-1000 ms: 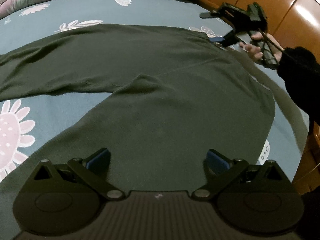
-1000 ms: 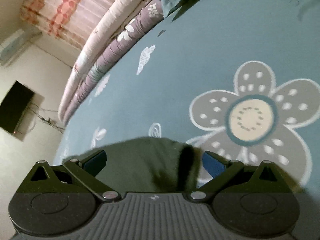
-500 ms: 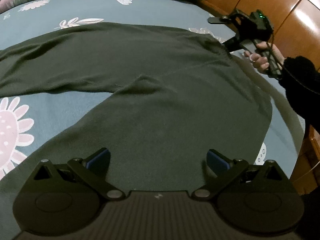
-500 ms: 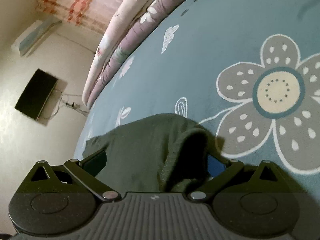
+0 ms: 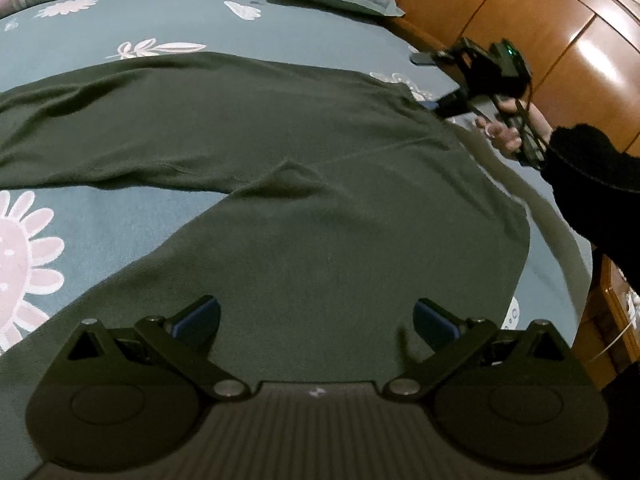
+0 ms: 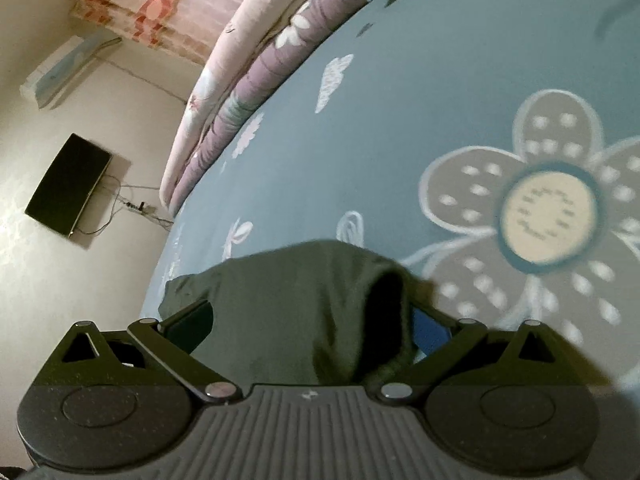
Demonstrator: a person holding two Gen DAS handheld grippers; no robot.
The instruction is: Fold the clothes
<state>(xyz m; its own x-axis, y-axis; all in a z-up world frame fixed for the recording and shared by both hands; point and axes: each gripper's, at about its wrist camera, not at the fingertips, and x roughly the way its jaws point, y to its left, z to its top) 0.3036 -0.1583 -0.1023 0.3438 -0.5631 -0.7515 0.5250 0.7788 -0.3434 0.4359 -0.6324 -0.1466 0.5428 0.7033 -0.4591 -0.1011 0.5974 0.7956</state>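
Your left gripper [image 5: 316, 316] hung over the dark green trousers [image 5: 280, 184] with its fingers spread wide and nothing between them — the trousers lay flat on the blue flowered bed [image 5: 120, 216], legs running off to the left. Your right gripper [image 6: 310, 326] sat at the far corner of the waistband, near the wooden headboard [image 5: 540, 28], its fingers also apart with a raised fold of the cloth bunched between them — whether they actually gripped it, you could not tell from either view.
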